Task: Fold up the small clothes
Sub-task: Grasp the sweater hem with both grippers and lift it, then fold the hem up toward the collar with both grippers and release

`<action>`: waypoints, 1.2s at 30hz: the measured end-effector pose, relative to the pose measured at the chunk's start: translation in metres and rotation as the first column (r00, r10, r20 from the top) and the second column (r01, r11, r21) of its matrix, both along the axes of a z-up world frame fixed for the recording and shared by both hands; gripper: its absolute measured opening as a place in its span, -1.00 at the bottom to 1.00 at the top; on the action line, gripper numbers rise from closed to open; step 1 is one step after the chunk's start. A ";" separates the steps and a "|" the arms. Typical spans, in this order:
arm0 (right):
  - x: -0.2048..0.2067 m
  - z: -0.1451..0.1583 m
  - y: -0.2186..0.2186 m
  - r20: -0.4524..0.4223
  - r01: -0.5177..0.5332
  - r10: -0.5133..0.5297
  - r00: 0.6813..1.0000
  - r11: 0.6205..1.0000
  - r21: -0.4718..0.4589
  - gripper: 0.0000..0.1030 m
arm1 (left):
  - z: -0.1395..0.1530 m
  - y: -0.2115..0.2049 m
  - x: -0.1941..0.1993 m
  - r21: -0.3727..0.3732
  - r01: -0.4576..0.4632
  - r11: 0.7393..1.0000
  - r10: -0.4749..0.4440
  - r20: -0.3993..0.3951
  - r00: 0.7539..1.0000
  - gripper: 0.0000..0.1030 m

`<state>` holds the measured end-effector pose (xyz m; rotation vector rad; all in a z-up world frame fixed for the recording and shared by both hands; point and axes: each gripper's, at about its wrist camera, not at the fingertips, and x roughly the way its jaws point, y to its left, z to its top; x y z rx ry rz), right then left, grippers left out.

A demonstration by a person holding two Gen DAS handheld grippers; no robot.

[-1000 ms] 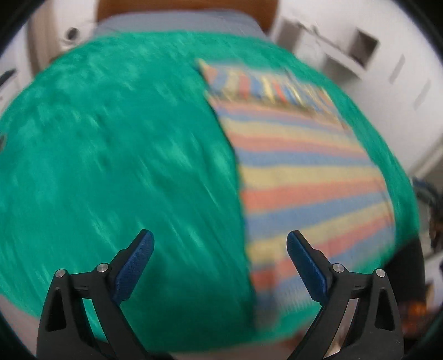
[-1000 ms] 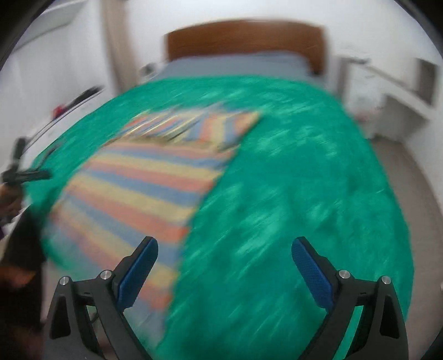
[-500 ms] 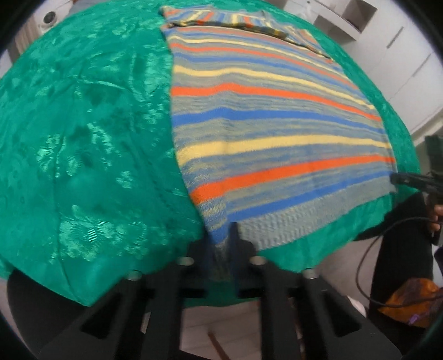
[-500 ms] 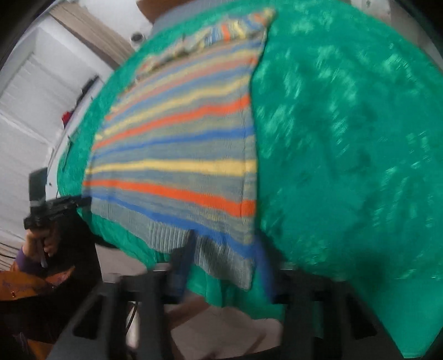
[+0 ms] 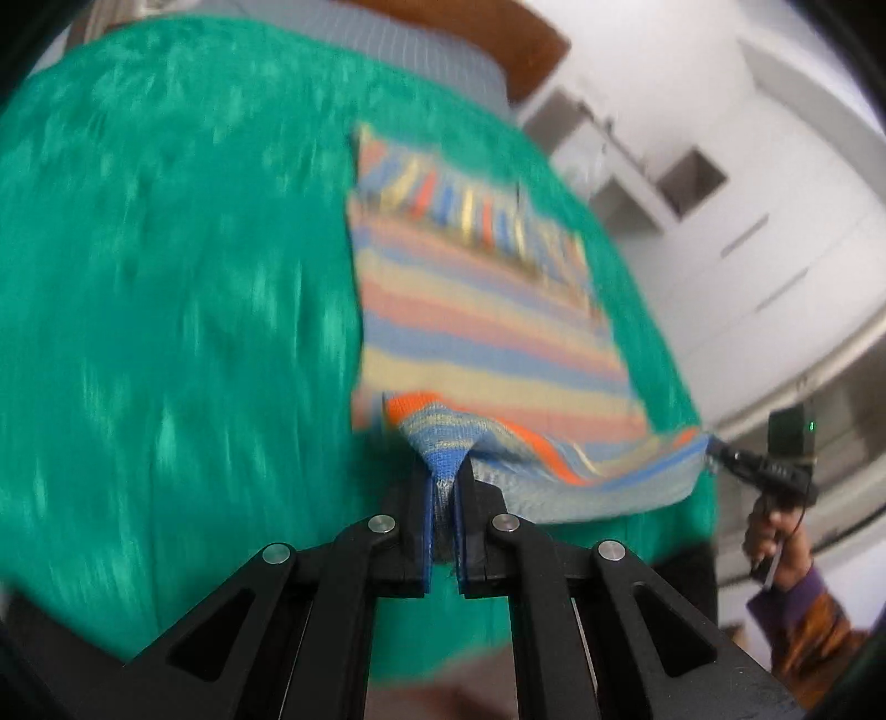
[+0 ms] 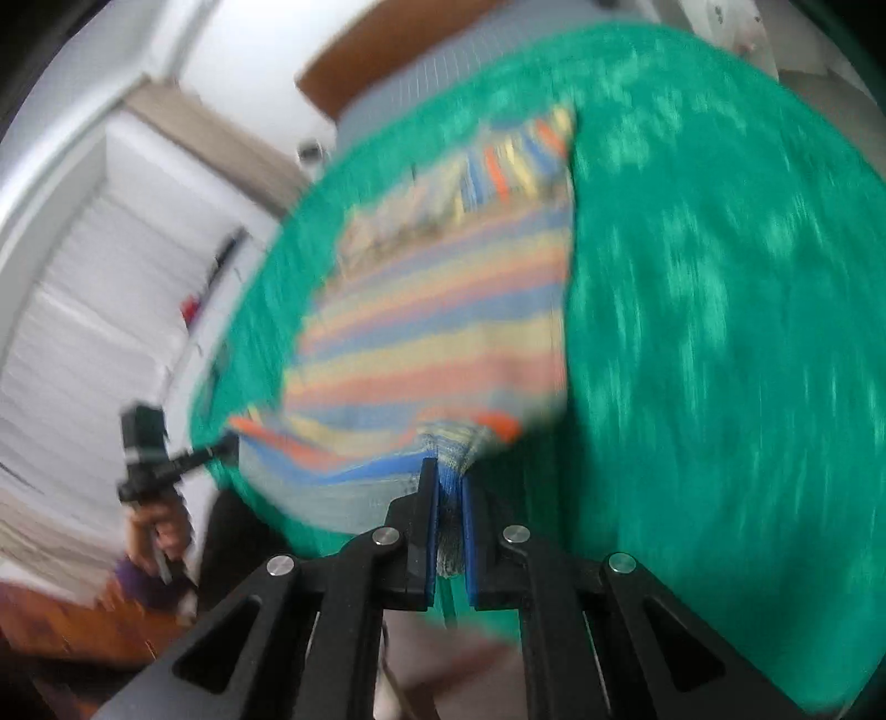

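Nearest to us, our left gripper (image 5: 443,487) has its blue-padded fingers (image 5: 427,515) clenched on one near corner of the striped knit garment (image 5: 476,332), a wedge of blue and grey knit bunched between the pads. Our right gripper (image 6: 449,493) is clamped the same way on the other near corner, its fingers (image 6: 469,520) pressing a tuft of the hem that sticks out behind them. Both sets of jaws have just been closing, and the cloth is now pinched between them. From each grip the near hem rises off the bed and sags in a shallow curve toward the other hand; in the left wrist view the right gripper (image 5: 720,451) shows at the far end of that hem, and in the right wrist view the left gripper (image 6: 221,446) shows likewise. Just beyond the fingers the orange, blue, yellow and grey stripes of the garment lie flat on the green bedspread (image 5: 166,304), running away from us to a gathered, narrower end. Past that, the bedspread gives way to a grey sheet (image 5: 387,44) and a brown wooden headboard (image 5: 498,39), with white cabinets (image 5: 720,194) beside the bed. Both views are blurred.
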<state>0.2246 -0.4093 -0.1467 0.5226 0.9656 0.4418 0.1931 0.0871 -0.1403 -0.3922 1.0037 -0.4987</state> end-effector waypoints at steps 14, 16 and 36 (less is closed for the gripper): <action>0.284 0.000 0.001 0.012 0.206 -0.205 0.979 0.979 -0.012 -0.86 | -0.003 -0.048 0.284 0.091 -0.155 0.984 0.155 0.008 0.988 -0.93; 0.309 -0.010 -0.001 -0.004 0.218 -0.218 0.976 0.976 -0.024 -0.86 | -0.010 -0.054 0.304 0.126 -0.155 0.980 0.156 0.001 0.988 -0.92; 0.379 -0.048 0.075 -0.155 -0.145 0.116 0.981 0.971 -0.190 -0.37 | -0.023 -0.093 0.279 0.286 0.088 0.954 -0.085 -0.021 0.996 0.31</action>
